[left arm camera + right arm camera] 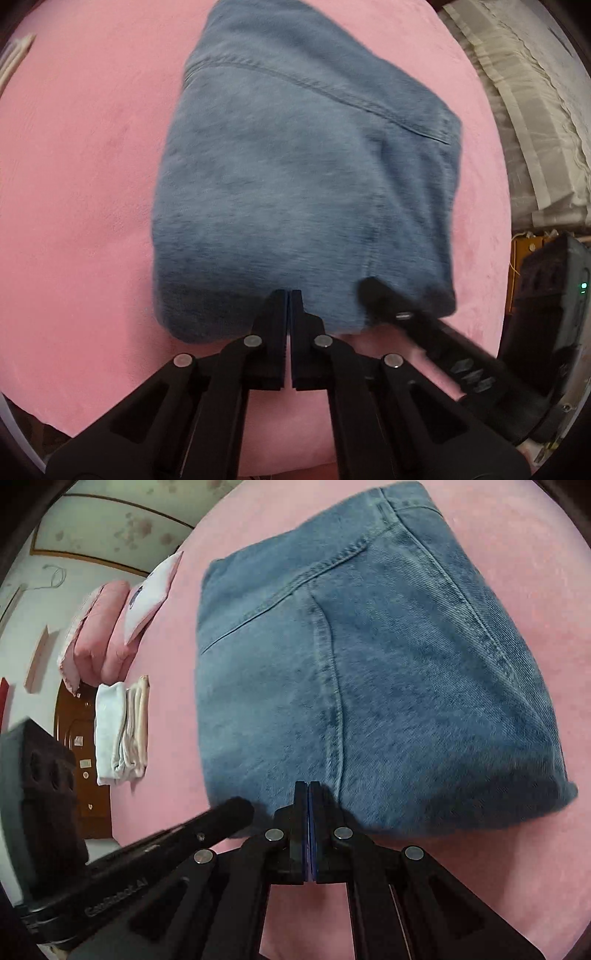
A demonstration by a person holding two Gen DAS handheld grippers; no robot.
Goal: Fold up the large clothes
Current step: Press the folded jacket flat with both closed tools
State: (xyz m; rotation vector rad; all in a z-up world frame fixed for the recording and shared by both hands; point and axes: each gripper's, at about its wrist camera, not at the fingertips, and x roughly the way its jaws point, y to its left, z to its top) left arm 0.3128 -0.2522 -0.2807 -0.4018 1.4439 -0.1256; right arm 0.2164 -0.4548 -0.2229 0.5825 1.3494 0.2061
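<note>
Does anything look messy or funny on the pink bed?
Nothing stands out. The folded jeans lie flat on the pink bedspread, both claws, left and right, pinched shut on their near edge. The stack of folded clothes looks tidy.

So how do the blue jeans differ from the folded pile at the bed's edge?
The jeans are blue denim; the folded pile is white and cream. The jeans lie mid-bed, far larger in view; the pile sits small at the edge. Both tools, left and right, pinch the jeans; nothing touches the pile. Both rest folded on the pink cover.
</note>
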